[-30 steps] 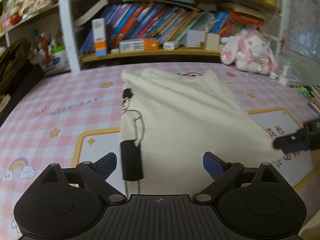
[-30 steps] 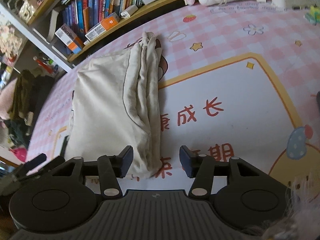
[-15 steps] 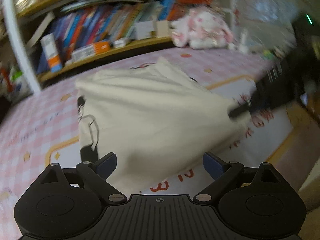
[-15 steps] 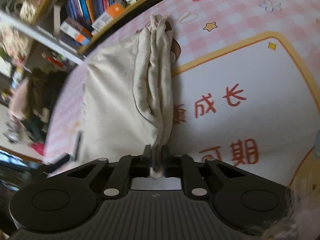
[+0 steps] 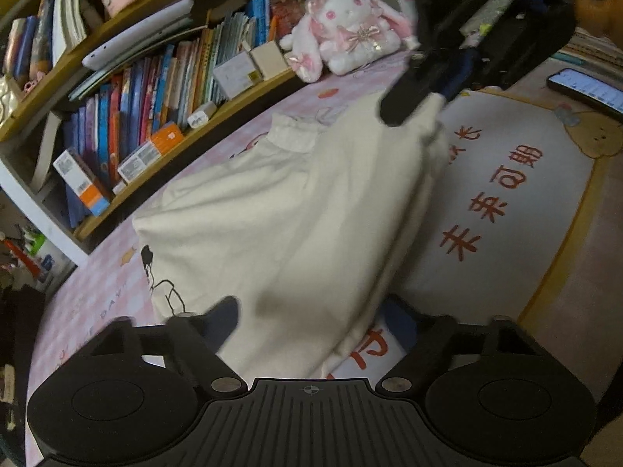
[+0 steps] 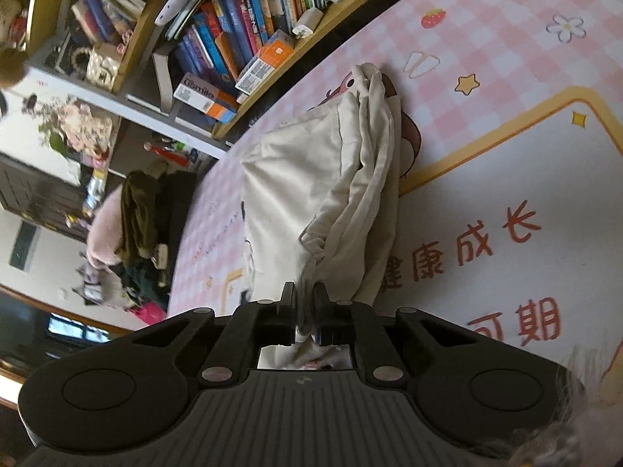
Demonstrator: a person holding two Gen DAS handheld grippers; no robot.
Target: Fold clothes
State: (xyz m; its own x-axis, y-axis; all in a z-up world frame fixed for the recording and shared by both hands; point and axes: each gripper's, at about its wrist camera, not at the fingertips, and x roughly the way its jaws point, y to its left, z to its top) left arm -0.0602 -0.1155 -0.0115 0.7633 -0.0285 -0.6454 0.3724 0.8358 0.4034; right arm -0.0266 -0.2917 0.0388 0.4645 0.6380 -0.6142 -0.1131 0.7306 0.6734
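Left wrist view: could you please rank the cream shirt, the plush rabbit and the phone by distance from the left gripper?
1. Cream shirt, between the left gripper's fingers.
2. Phone, far right on the mat.
3. Plush rabbit, far back by the bookshelf.

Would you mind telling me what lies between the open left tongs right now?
In the left wrist view, the cream shirt fills the gap between the left tongs; its lower edge drapes there, with the mat showing beside it.

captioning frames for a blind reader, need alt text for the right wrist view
The right claw is shut on an edge of a cream shirt, lifting it off a pink checked mat. A crowded bookshelf stands behind.
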